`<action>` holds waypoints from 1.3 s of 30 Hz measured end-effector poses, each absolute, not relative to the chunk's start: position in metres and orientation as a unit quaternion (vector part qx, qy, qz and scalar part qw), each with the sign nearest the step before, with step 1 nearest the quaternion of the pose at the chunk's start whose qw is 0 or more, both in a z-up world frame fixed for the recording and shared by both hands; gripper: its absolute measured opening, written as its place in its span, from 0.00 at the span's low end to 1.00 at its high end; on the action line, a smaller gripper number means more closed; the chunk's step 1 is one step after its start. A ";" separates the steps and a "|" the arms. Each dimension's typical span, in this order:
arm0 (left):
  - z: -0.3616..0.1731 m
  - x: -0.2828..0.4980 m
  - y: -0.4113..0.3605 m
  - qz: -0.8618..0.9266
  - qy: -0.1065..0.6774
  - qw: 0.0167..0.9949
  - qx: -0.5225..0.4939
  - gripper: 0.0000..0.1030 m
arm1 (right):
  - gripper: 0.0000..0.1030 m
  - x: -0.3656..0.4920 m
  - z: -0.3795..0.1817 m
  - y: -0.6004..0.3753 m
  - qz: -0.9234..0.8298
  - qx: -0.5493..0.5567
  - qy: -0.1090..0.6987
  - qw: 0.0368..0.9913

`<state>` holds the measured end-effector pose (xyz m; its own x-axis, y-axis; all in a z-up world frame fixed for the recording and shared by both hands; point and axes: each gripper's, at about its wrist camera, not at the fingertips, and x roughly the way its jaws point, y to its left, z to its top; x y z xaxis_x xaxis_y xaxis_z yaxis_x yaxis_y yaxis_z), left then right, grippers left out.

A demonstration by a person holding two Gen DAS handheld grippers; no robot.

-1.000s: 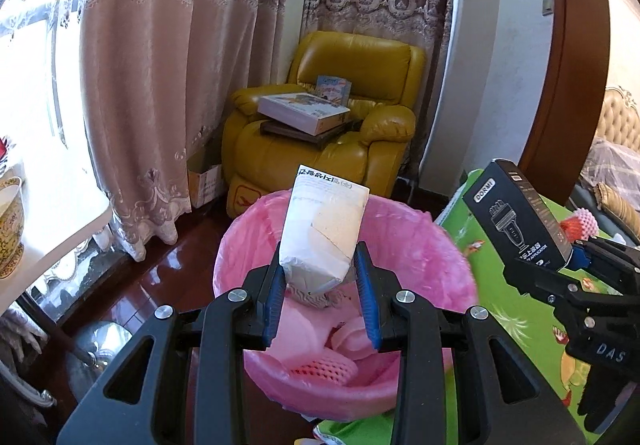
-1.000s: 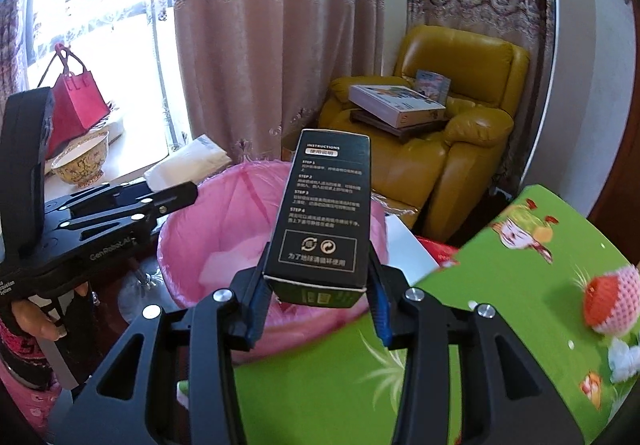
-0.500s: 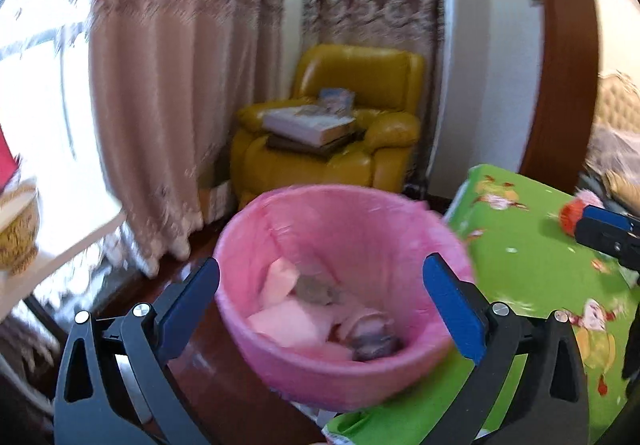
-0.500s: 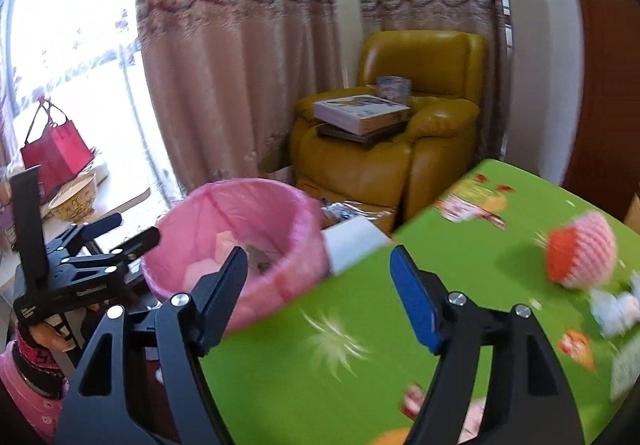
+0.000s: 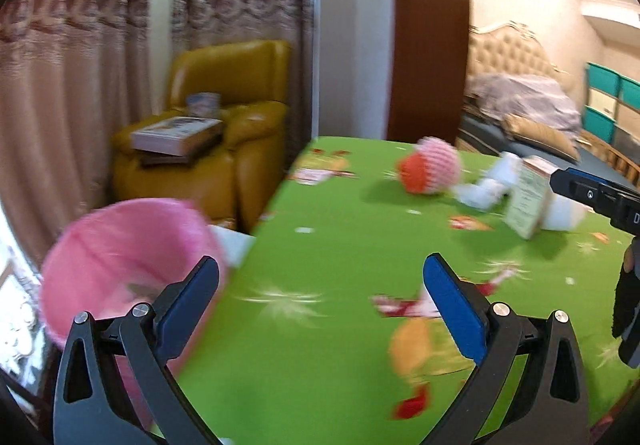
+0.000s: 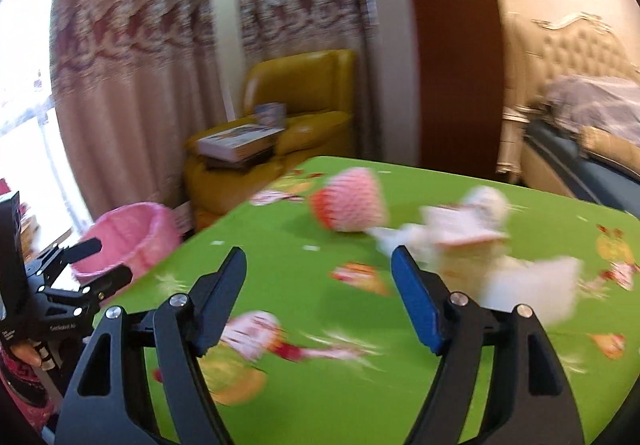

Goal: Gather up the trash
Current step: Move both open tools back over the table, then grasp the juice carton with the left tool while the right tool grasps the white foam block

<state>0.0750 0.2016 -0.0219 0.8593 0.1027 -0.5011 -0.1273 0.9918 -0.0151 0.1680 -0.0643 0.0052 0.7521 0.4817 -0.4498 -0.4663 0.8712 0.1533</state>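
My left gripper (image 5: 320,273) is open and empty over the green table (image 5: 320,325). The pink-lined trash bin (image 5: 120,245) stands low left beside the table, and shows in the right wrist view (image 6: 132,237) too. My right gripper (image 6: 318,265) is open and empty above the table. A pink foam net with an orange fruit (image 5: 430,169) (image 6: 348,201) lies at the table's far side. Crumpled white paper (image 5: 484,185) (image 6: 480,245) and a small upright box (image 5: 528,201) lie beside it. Both views are blurred.
A yellow armchair (image 5: 224,133) with books stands behind the bin by the curtains (image 5: 80,85). A bed (image 5: 532,105) lies at the far right. A wooden door frame (image 5: 428,45) stands behind the table. The left gripper also shows in the right wrist view (image 6: 88,269).
Both grippers have let go of their items, the white packet and the black box, over the bin. Both have opened wide and swung right toward the table.
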 end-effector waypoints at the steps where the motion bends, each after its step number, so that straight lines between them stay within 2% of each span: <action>1: -0.025 0.080 0.190 0.050 0.261 0.964 -0.021 0.93 | 0.70 0.169 0.002 -0.079 0.240 0.028 0.247 0.938; 7: -0.035 0.098 0.134 0.013 0.267 0.964 0.004 0.93 | 0.72 0.177 -0.026 -0.148 0.159 0.077 0.282 0.943; 10: -0.039 0.099 0.117 0.005 0.268 0.963 0.019 0.93 | 0.77 0.184 -0.038 -0.165 0.133 0.093 0.298 0.941; 17: -0.043 0.097 0.121 0.013 0.275 0.961 0.028 0.93 | 0.82 0.211 -0.050 -0.161 0.103 0.057 0.318 0.941; 20: -0.043 0.098 0.129 0.019 0.278 0.960 0.020 0.93 | 0.87 0.223 -0.044 -0.158 0.112 0.054 0.315 0.941; 29: -0.040 0.100 0.124 0.015 0.280 0.960 0.021 0.93 | 0.87 0.252 -0.011 -0.145 0.110 0.023 0.284 0.952; 33: -0.036 0.104 0.113 0.010 0.277 0.960 0.028 0.93 | 0.87 0.258 -0.026 -0.149 0.100 0.008 0.326 0.940; 39: -0.025 0.119 0.087 -0.011 0.270 0.962 0.042 0.93 | 0.86 0.203 -0.052 -0.161 0.103 -0.068 0.351 0.928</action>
